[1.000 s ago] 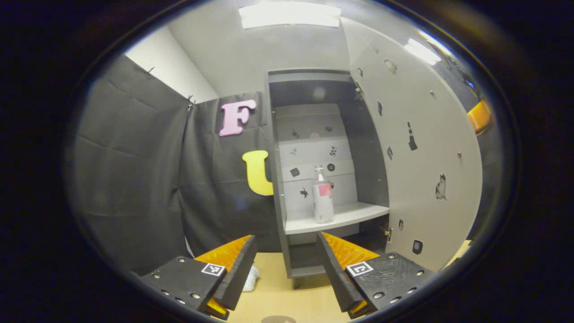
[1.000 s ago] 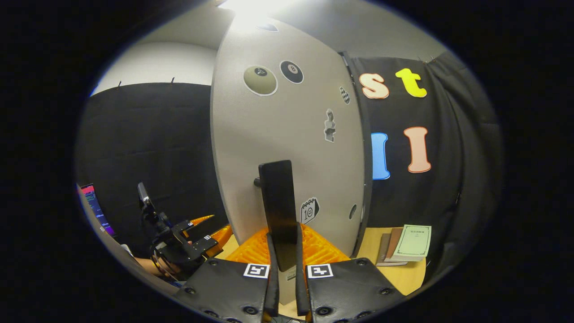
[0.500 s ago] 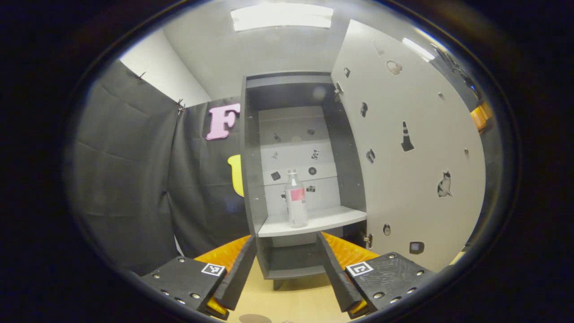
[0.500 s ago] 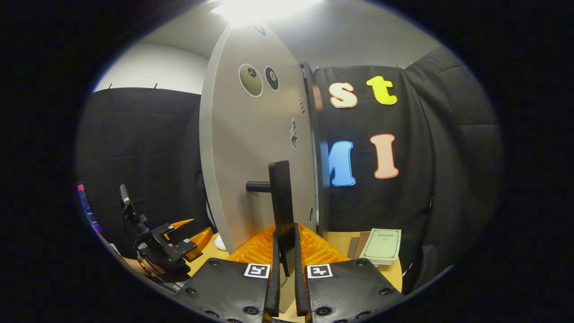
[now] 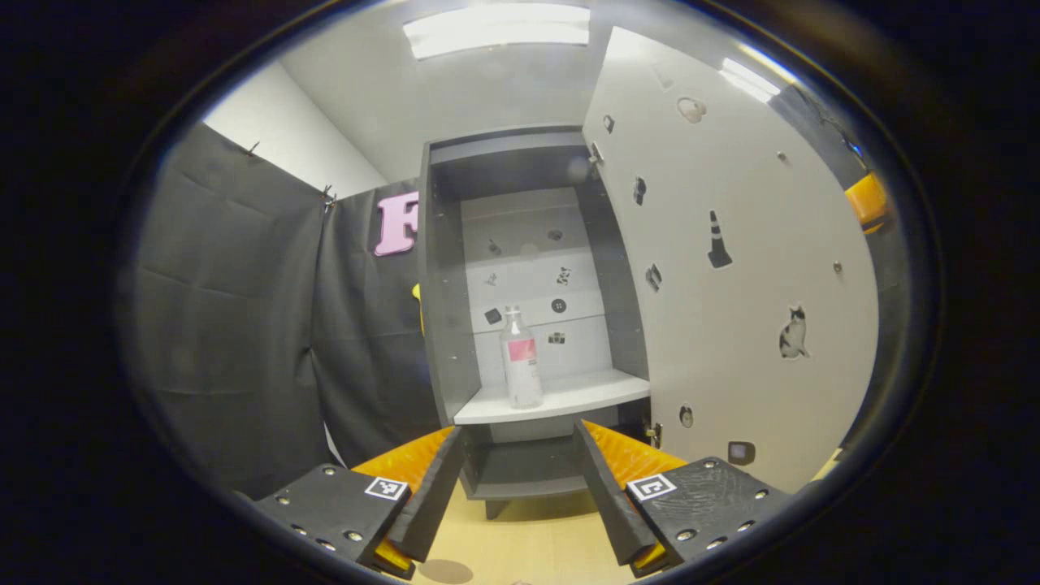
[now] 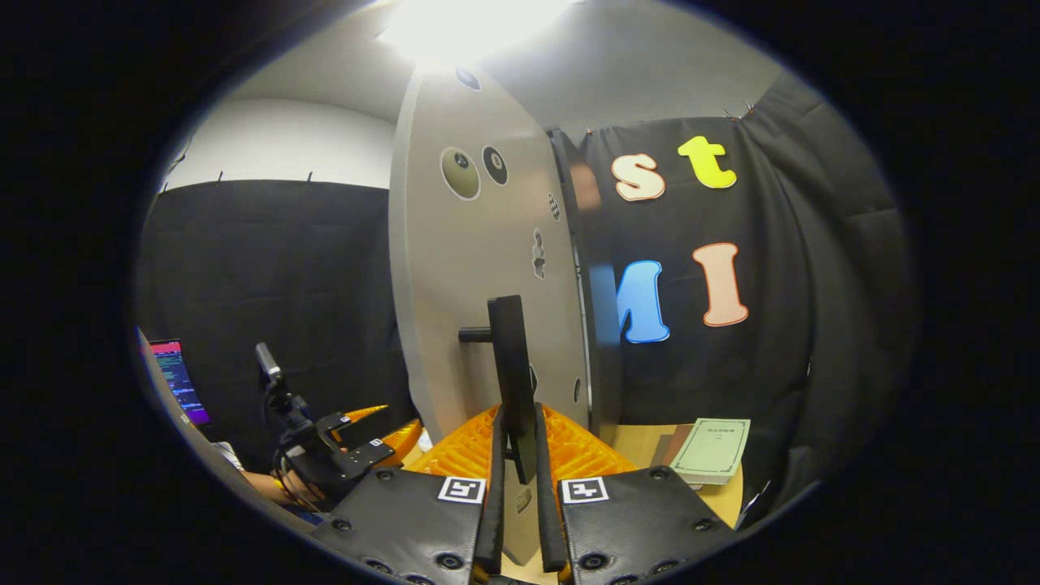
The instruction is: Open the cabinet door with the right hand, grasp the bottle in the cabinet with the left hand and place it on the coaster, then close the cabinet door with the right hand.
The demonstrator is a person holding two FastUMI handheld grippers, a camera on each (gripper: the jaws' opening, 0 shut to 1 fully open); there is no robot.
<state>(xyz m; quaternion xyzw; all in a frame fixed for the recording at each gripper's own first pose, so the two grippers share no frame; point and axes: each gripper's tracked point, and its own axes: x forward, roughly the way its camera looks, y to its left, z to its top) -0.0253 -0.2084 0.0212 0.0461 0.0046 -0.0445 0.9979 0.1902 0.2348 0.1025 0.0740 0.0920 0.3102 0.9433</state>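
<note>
One bottle (image 5: 521,357) stands on the cabinet shelf (image 5: 561,398), well beyond the wide-open left gripper (image 5: 518,479) (right gripper (image 6: 520,496) clamps the door handle (image 6: 512,374)).

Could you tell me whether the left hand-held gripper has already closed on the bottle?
No, the left hand-held gripper is open and short of the cabinet, while the bottle stands untouched on the shelf.

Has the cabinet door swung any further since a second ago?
Yes. In the right gripper view, the door has swung wider, uncovering more wall cloth by its hinge edge.
</note>
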